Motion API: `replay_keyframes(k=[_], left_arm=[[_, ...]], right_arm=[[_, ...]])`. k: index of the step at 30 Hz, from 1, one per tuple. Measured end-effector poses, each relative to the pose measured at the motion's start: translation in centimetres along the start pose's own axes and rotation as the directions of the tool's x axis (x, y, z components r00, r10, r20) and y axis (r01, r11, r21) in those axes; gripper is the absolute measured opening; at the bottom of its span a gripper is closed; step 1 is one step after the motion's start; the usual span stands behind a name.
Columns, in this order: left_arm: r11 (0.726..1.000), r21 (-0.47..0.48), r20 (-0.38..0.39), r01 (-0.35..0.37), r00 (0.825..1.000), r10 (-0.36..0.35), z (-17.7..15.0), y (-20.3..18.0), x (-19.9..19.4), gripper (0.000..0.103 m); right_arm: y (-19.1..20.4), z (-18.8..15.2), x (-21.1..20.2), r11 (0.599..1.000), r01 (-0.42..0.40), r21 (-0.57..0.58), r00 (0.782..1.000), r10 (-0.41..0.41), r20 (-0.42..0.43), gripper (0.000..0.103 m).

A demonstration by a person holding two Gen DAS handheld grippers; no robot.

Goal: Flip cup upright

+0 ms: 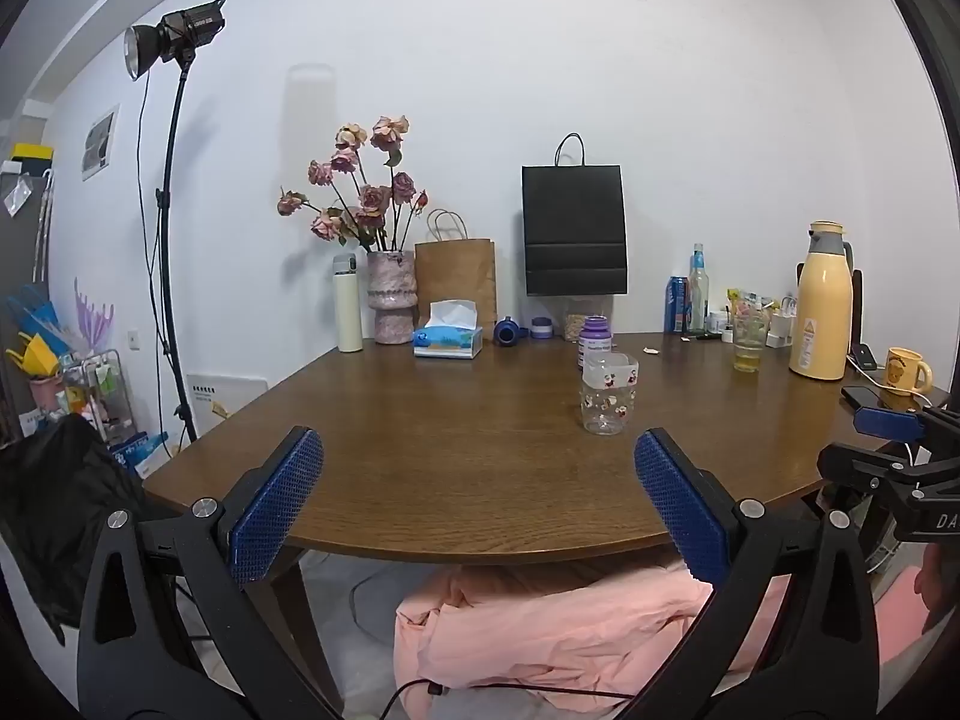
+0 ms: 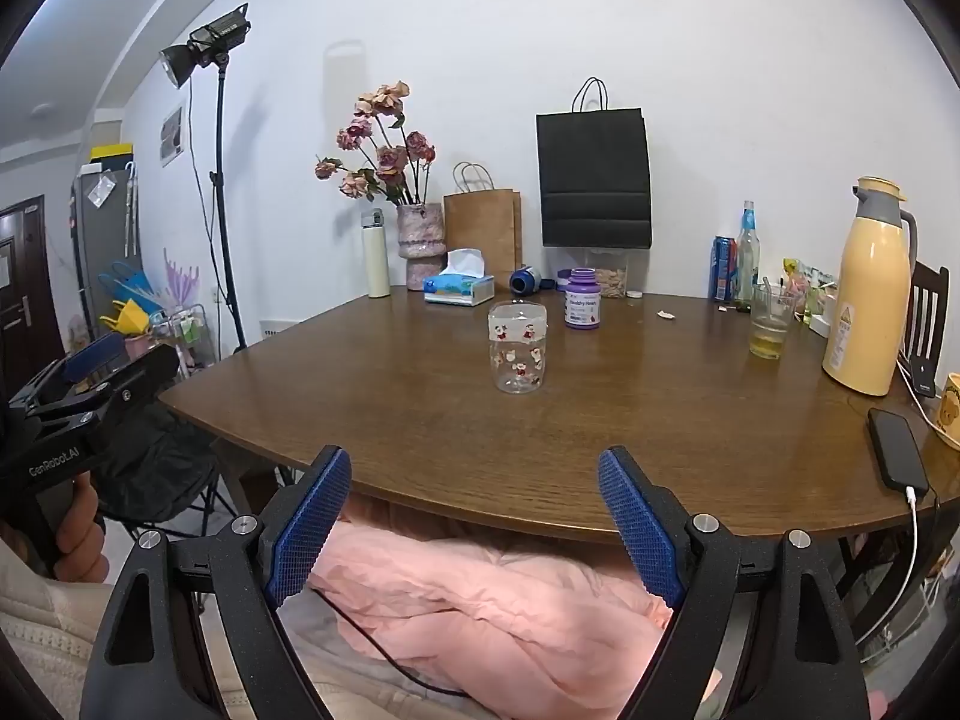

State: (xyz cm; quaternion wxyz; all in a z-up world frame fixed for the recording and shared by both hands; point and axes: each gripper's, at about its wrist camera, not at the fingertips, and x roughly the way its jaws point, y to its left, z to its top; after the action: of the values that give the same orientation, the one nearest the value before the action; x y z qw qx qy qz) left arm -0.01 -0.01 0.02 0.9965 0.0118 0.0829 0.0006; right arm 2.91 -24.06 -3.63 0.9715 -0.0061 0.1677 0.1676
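A clear cup [image 1: 608,396] printed with small red-and-white cartoon figures stands on the brown wooden table [image 1: 420,450]. Its white-banded end is on top, and that end looks like the open rim. In the right wrist view the cup [image 2: 518,348] sits mid-table, straight ahead and well beyond the fingers. My left gripper [image 1: 478,444] is open and empty, hovering at the near table edge with the cup ahead to its right. My right gripper [image 2: 474,459] is open and empty too, also back at the near edge. Each gripper shows at the side of the other's view.
A purple pill bottle [image 2: 582,299] stands just behind the cup. Right side: a glass of yellow liquid [image 2: 769,324], a yellow thermos [image 2: 870,294], a charging phone [image 2: 897,450] and a mug [image 1: 906,369]. At the back are a tissue box [image 2: 459,287], flower vase [image 2: 422,246] and paper bags. Pink fabric [image 2: 480,600] lies below the table edge.
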Motion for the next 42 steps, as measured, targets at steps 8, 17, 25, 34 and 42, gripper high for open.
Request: replay_keyframes(k=[8,17,25,34,42], left_arm=[[1.000,-0.006,-0.004,0.002,1.000,-0.002,-0.04,0.01,0.01,0.103],[1.000,-0.006,-0.004,0.004,1.000,-0.004,-0.07,0.05,0.02,0.103],[1.000,-0.001,-0.003,0.003,1.000,-0.003,-0.08,-0.15,-0.05,0.103],[1.000,0.004,-0.002,0.009,1.000,-0.009,-0.03,-0.57,0.28,0.103],[1.000,-0.008,-0.040,0.020,0.999,-0.020,-0.10,-0.44,0.58,0.103]], right_arm=[[0.19,0.06,-0.19,1.000,-0.001,-0.006,1.000,0.001,0.006,0.089],[-0.06,-0.07,0.24,1.000,-0.002,-0.002,1.000,0.002,0.003,0.089],[-0.11,-0.08,0.05,1.000,-0.001,0.003,1.000,0.001,0.002,0.089],[-0.12,-0.08,0.03,1.000,-0.003,0.002,1.000,0.003,-0.002,0.089],[-0.29,0.06,0.12,1.000,-0.002,0.009,1.000,0.002,-0.002,0.089]])
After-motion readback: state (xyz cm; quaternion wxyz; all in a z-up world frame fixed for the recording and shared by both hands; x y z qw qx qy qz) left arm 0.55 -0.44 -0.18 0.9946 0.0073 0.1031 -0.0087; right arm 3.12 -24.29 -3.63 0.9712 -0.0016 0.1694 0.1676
